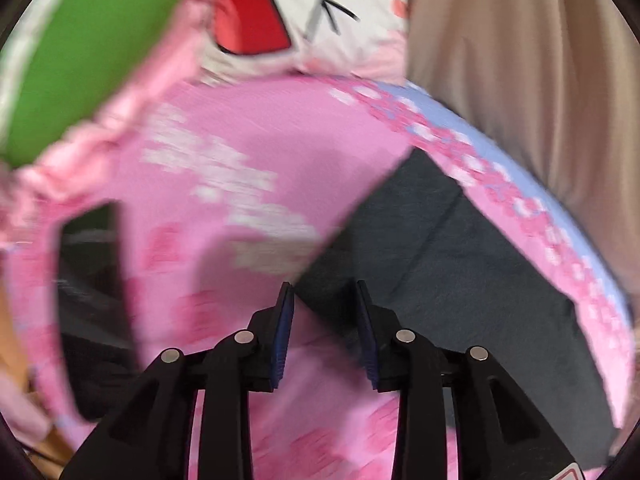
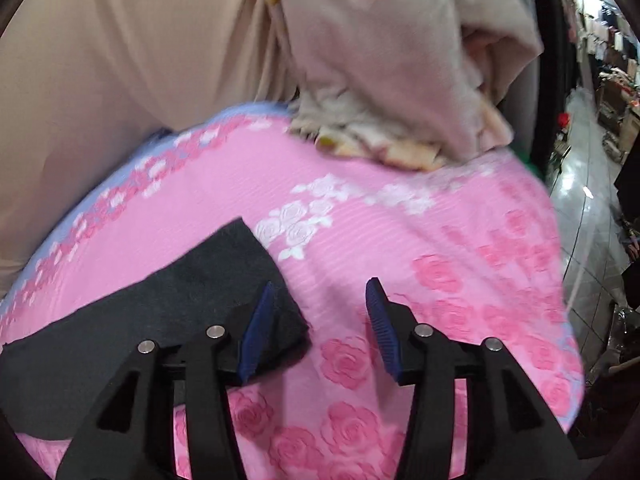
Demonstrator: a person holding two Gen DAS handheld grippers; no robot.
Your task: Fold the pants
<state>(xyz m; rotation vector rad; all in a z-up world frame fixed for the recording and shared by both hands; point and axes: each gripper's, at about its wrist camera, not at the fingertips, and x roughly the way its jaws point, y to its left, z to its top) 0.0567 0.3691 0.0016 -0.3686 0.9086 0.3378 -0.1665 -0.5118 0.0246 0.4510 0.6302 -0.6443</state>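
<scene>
So we're working over a pink bedspread covered in rose prints, white ones further back and darker pink ones close to us, with a pale blue border strip running along its far left edge. Behind that edge hangs a beige curtain, and a fuzzy cream blanket is heaped on the far side of the spread. Off to the right we can see a shiny tiled floor and cluttered shelves.

The dark grey pants lie flat on the bedspread. In the right wrist view they sit at the lower left, one corner reaching under the right gripper; its jaws are spread apart with only the spread and that corner below them, nothing pinched. In the blurry left wrist view the pants stretch right and away from the left gripper, whose jaws are parted too, hanging over the fabric's near edge without clamping it.

A green cushion and a cartoon-print pillow sit beyond the left side, so the open space is mostly the pink area to the right of the pants
</scene>
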